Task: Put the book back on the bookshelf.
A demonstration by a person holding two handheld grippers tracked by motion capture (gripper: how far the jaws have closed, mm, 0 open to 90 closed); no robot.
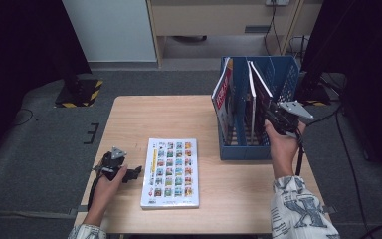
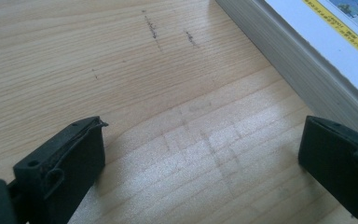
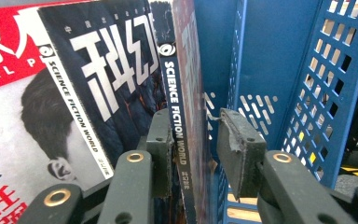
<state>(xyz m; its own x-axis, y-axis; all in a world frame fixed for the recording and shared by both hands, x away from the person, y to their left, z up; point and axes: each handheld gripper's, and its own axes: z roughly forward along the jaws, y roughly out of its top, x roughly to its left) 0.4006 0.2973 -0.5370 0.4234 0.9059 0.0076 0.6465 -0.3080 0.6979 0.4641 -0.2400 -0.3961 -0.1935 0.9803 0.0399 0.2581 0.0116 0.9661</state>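
Blue file rack [image 1: 238,144] on table [image 1: 129,114]: magazine [image 3: 186,140] upright between right tongs [image 3: 193,140], seemingly clamped for guiding in or out. Left tongs [image 2: 200,154] apart, resting beside flat book [image 1: 170,172].

**Wood, paper and plastic on the table**

The table [image 1: 129,124] is pale wood with a fine grain, matt, faintly scuffed in the left gripper view. The book [image 1: 170,173], lower centre of the high view, has a glossy printed cover and a thick block of paper pages. The blue rack [image 1: 288,74], upper right, is perforated plastic. The magazine [image 3: 179,116] has a glossy paper cover. The right gripper [image 3: 193,140] is matt black plastic with brass-coloured rivets.
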